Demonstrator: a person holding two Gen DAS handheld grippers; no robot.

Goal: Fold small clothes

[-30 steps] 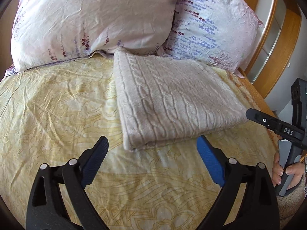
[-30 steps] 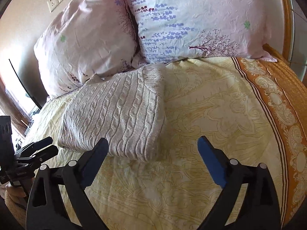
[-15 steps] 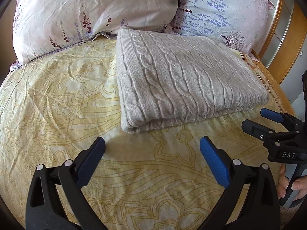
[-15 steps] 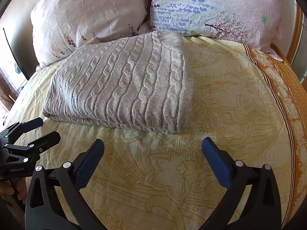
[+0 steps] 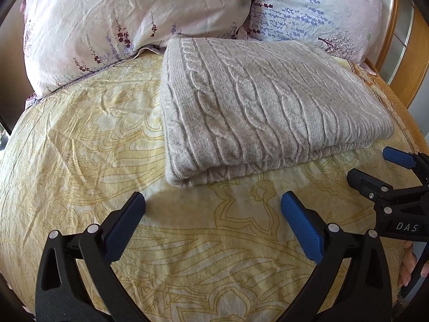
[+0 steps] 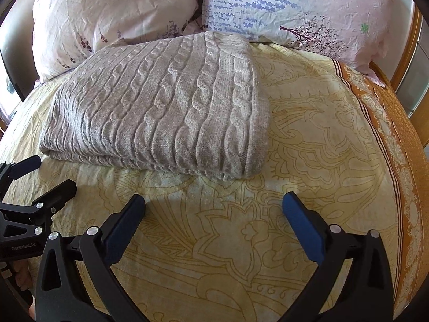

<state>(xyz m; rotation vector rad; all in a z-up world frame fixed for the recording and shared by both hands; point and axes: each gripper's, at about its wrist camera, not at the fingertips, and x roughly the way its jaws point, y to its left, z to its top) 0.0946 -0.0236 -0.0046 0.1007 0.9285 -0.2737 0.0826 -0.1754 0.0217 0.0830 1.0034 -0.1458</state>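
L tongs (image 5: 213,201) low centre of the L wrist view, jaws wide apart w/ nothing between, having just spread the last bit; blue pads (image 5: 301,226) over bare yellow patterned bedsheet (image 5: 80,139), short of the folded grey cable-knit sweater (image 5: 268,107), which lies mid-frame to upper right on the bed. R tongs (image 6: 214,201) low centre of the R wrist view, jaws also wide apart and empty, w/ the sweater upper left of centre, its near corner just beyond the tips, not touching. Beyond it, two floral pillows (image 5: 128,16) across the top of frame & wooden bed frame (image 6: 403,61) at upper right edge.
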